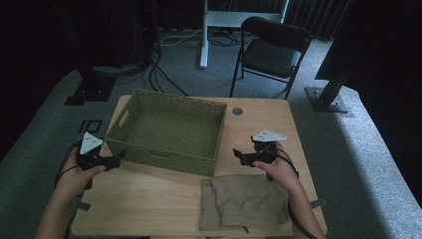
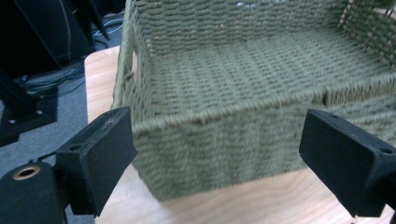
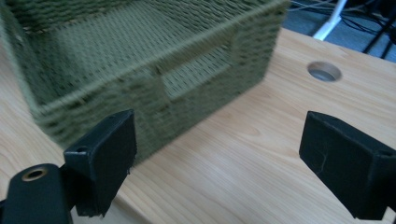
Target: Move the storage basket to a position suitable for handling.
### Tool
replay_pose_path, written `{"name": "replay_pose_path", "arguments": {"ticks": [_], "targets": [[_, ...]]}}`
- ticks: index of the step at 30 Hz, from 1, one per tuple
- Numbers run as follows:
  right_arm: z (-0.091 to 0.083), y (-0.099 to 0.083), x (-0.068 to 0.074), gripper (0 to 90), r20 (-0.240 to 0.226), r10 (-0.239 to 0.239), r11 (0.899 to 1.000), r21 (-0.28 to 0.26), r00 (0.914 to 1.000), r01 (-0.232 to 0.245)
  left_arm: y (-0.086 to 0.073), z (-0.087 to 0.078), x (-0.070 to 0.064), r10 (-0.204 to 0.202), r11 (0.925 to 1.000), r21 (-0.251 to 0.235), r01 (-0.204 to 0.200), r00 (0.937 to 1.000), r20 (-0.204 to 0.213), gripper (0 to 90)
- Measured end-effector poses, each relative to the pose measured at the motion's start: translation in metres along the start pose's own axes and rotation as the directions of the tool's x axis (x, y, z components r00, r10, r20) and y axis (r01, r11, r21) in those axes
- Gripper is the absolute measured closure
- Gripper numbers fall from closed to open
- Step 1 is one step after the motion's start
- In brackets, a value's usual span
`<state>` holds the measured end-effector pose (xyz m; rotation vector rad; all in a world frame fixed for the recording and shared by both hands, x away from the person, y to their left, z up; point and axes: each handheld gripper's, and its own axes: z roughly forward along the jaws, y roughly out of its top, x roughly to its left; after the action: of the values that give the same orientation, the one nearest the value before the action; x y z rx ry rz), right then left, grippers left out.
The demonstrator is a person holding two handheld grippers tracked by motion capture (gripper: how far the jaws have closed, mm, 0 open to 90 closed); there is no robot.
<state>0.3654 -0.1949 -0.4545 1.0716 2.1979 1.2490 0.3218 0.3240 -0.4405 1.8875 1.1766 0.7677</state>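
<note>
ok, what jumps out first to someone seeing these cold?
The big green woven basket on the far left half of the wooden table, with nothing in it. Then the folded khaki garment at the near edge, right of centre. The left gripper and right gripper flank the basket, jaws wide open and holding nothing.

The desk (image 1: 149, 199) is seen from above and in front by the high view. The green basket (image 2: 243, 93) is seen very near by both gripper views, from opposite corners, and is shared by all views.
</note>
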Motion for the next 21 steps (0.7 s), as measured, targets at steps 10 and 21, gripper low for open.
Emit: {"name": "replay_pose_path", "arguments": {"ticks": [10, 21], "targets": [[0.009, 0.018, 0.017, 10.8, -0.022, -0.018, 1.0, -0.02, 0.9996, 0.017, 0.012, 0.018, 0.022, -0.035, 0.9992, -0.023, 0.034, 0.9985, -0.043, 11.3], [0.025, 0.03, 0.031, 14.4, -0.013, -0.001, 1.0, -0.03, 0.9999, 0.0, 0.013, 0.048, 0.052, -0.115, 0.9933, -0.003, 0.116, 0.9872, -0.11, 15.6]]}}
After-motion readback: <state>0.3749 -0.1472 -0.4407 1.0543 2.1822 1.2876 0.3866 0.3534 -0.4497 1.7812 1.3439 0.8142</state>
